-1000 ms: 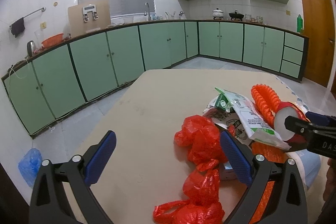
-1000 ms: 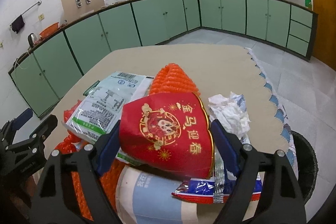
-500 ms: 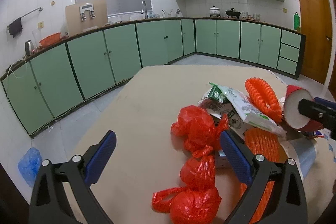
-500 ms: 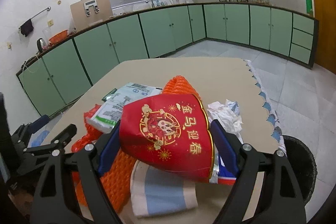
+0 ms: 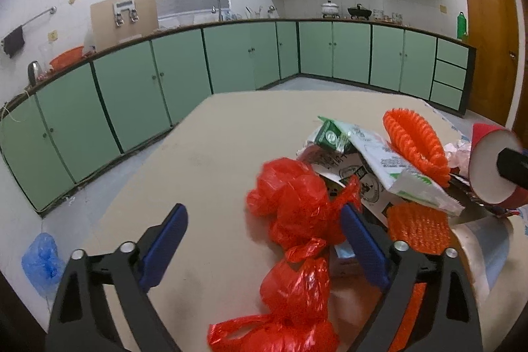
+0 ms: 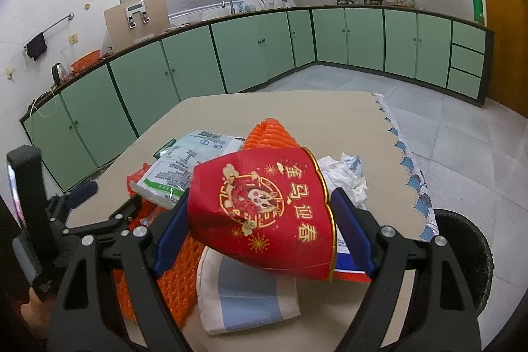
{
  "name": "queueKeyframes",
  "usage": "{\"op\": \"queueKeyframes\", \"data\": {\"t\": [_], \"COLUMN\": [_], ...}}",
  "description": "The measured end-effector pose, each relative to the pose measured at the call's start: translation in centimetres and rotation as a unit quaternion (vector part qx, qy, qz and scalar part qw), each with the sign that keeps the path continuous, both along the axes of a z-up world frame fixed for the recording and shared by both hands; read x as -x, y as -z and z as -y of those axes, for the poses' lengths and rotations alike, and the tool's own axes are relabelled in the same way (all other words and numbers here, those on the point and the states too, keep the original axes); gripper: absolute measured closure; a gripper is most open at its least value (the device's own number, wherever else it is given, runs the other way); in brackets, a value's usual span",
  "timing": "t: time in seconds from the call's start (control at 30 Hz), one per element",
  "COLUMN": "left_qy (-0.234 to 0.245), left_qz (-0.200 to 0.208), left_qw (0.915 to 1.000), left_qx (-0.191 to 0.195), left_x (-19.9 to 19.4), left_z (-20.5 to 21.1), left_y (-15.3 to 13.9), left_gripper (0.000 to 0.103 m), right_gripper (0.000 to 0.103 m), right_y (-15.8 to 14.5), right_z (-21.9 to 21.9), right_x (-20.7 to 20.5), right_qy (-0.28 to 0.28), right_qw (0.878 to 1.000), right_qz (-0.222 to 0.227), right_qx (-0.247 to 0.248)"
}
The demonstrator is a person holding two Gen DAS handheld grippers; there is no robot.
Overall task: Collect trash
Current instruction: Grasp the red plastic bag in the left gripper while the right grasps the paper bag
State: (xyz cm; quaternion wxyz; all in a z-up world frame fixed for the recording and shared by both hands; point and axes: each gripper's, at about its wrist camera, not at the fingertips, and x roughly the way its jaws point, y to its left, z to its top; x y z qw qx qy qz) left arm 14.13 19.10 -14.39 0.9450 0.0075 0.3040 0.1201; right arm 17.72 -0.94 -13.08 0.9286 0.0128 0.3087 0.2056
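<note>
A pile of trash lies on the beige table (image 5: 214,154): knotted red plastic bags (image 5: 297,207), a white-and-green packet (image 5: 389,167), orange foam netting (image 5: 412,141) and crumpled tissue (image 6: 343,177). My left gripper (image 5: 264,240) hangs low over the near side of the pile. Its jaws are closing; the red bags lie between them, against the right pad, and are not squeezed. My right gripper (image 6: 260,230) is shut on a red paper cup (image 6: 264,207) with gold print, held above the pile. The cup's white inside (image 5: 488,167) shows at the right of the left wrist view.
A black bin (image 6: 462,249) stands on the floor beyond the table's right edge, below the scalloped cloth hem (image 6: 412,180). A blue-and-white paper (image 6: 244,296) lies under the cup. A blue bag (image 5: 41,259) sits on the floor at left. Green cabinets line the walls.
My right gripper lifted the red cup off the pile, then held still. The left gripper sank a little toward the red bags and its pads drew slightly closer together.
</note>
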Motion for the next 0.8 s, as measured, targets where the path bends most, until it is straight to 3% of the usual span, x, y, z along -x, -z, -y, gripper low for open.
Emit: {"op": "queueKeyframes", "data": {"t": [0.17,0.23,0.3,0.33,0.5,0.8], "left_qy": [0.014,0.022,0.027,0.027,0.019,0.019], "left_qz": [-0.014,-0.020,-0.031,-0.033,-0.027,0.014], "left_qw": [0.9996,0.9990,0.9977,0.9974,0.9976,0.9972], "left_qx": [0.021,0.033,0.053,0.058,0.060,0.071], "left_x": [-0.6,-0.7,-0.8,-0.7,0.1,2.0], "left_z": [-0.4,-0.6,-1.2,-1.4,-2.3,-4.1], "left_y": [0.9,1.0,1.4,1.4,0.9,-3.4], "left_gripper": [0.034,0.058,0.077,0.082,0.092,0.095], "right_gripper": [0.023,0.023,0.023,0.023,0.023,0.023], "right_y": [0.2,0.2,0.2,0.3,0.0,-1.6], "right_z": [-0.3,-0.3,-0.3,-0.3,-0.3,0.6], "right_x": [-0.3,-0.4,-0.5,-0.4,-0.2,0.8], "right_qy": [0.000,0.000,-0.002,-0.003,-0.003,0.000], "right_qw": [1.000,1.000,1.000,1.000,1.000,1.000], "right_qz": [-0.001,-0.003,-0.003,-0.003,0.002,0.026], "right_qx": [0.006,0.006,0.006,0.006,0.008,-0.002]}}
